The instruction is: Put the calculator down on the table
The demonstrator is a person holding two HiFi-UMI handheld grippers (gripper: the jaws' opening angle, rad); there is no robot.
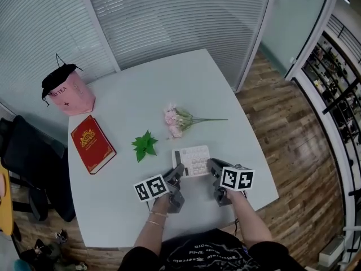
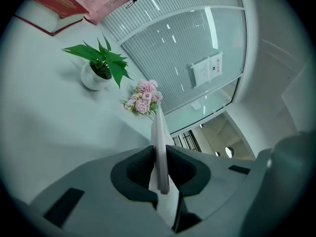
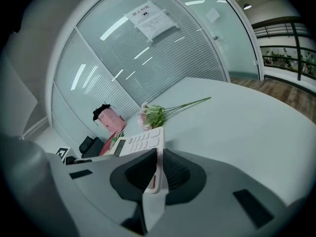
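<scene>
The person stands at the near edge of a pale surface [image 1: 141, 89], a gripper in each hand, and the calculator [image 1: 190, 160] hangs between the two. The left gripper [image 1: 178, 170] has its jaws nearly together, pinching the calculator's left edge. In the left gripper view the thin white body runs edge-on straight through the dark pads. The right gripper [image 1: 212, 166] is closed the same way on the opposite edge, and the right gripper view shows the keypad facing up and stretching away from the jaws. The calculator lies roughly flat, low over the surface and close to the person's side of it. I cannot tell whether its underside touches down.

Just beyond the calculator sits a small green plant [image 1: 145, 144] in a white pot, and a bunch of pink flowers [image 1: 174, 121] lies to the right of it, its long stems pointing right. Further left a red book [image 1: 92, 143] with gold print lies flat. Behind it, at the far left corner, stands a pink bag [image 1: 70, 94] with a dark top. A dark chair [image 1: 31, 162] stands off the left edge of the surface. Frosted glass walls close in the far side, and wood flooring shows to the right.
</scene>
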